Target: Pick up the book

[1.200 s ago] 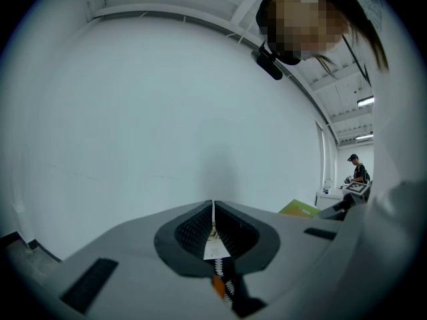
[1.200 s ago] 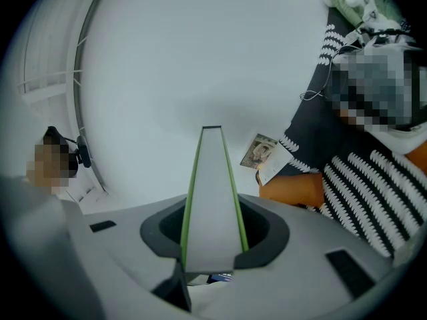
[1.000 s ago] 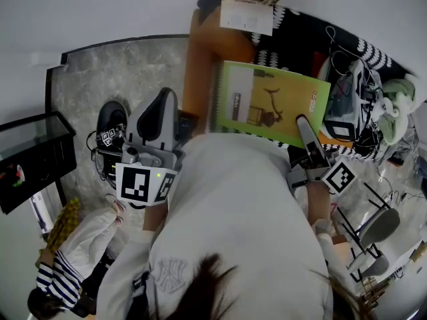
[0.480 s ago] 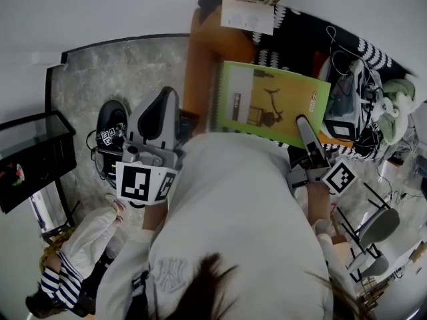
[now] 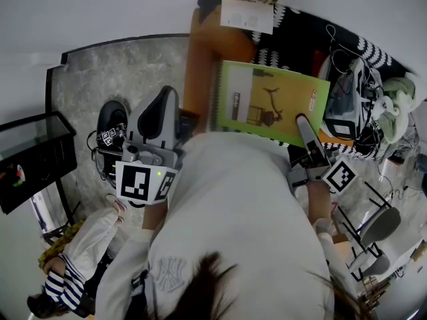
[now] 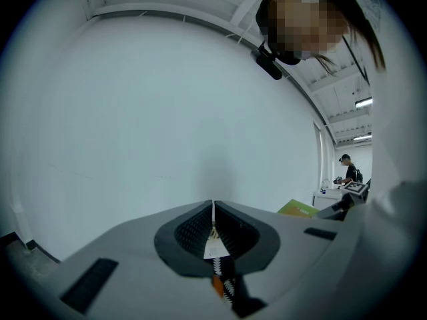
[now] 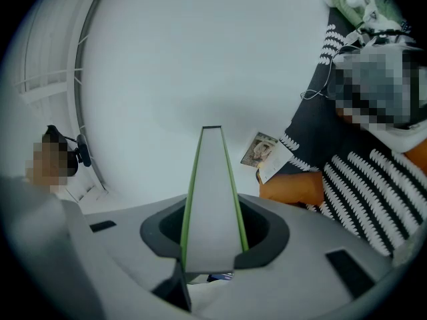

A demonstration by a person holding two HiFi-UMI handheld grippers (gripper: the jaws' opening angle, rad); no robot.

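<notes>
Fingers (image 7: 268, 235) of the right gripper (image 7: 212, 231) are clamped on the book (image 7: 212, 179). I see it edge-on between them, green covers on both sides and pale pages in the middle, so the whole thickness sits in the grip, not one cover alone. From the head view the bite is at the book's 5 o'clock corner, with the spiral spine on the far side at 9 o'clock. The book sits at about 12 o'clock in that view, over the orange surface (image 5: 203, 52) and the edge of the black-and-white cloth (image 5: 300, 32). I judge it already lifted, since only bare wall shows past its far end from the right gripper view.

The left gripper (image 6: 213, 212) has its pads pressed together on nothing. It waits at 9 o'clock of my torso, well apart from the book.

My worry is the one-corner hold. Most of the book hangs out beyond the jaws, so its weight can lever it round in the pads, and it may droop, pivot or slide free if I swing quickly. A sagging far edge could catch the orange surface. A careless sweep toward 12 o'clock could knock the booklet (image 5: 247, 9), and toward 2 o'clock it could snag the cables (image 5: 343, 62). Slackening the squeeze at all would drop the book.
</notes>
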